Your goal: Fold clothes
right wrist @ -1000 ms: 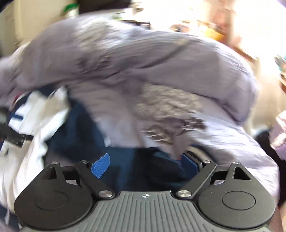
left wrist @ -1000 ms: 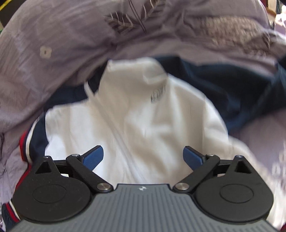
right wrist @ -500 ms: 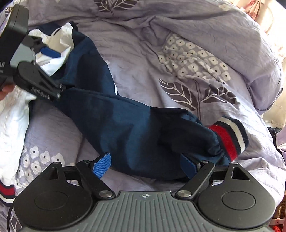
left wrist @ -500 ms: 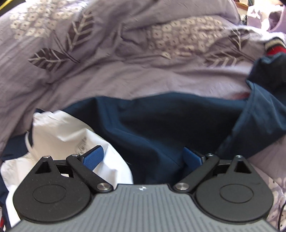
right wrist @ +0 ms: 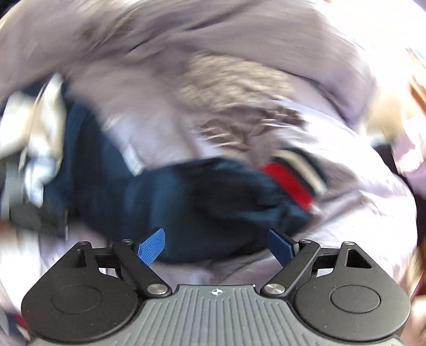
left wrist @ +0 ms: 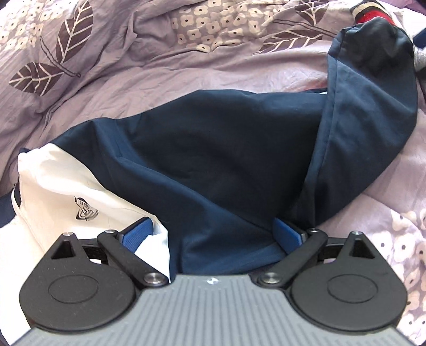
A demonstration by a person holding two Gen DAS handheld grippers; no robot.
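A home bedroom, rumpled lilac duvet [left wrist: 165, 79] printed with leaves and flowers, covering a bed

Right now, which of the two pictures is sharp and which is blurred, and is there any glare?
Left wrist view: sharp, the jacket and quilt print clear, edges bent by the fisheye. Right wrist view: heavy motion blur on the sleeve and cuff, glare washing out the upper right; only the tool stays crisp.

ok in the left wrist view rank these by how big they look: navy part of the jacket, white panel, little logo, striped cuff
1. navy part of the jacket, by far the most of the view
2. white panel
3. striped cuff, far from the camera and cut by the edge, so probably bigger than it looks
4. logo, smallest
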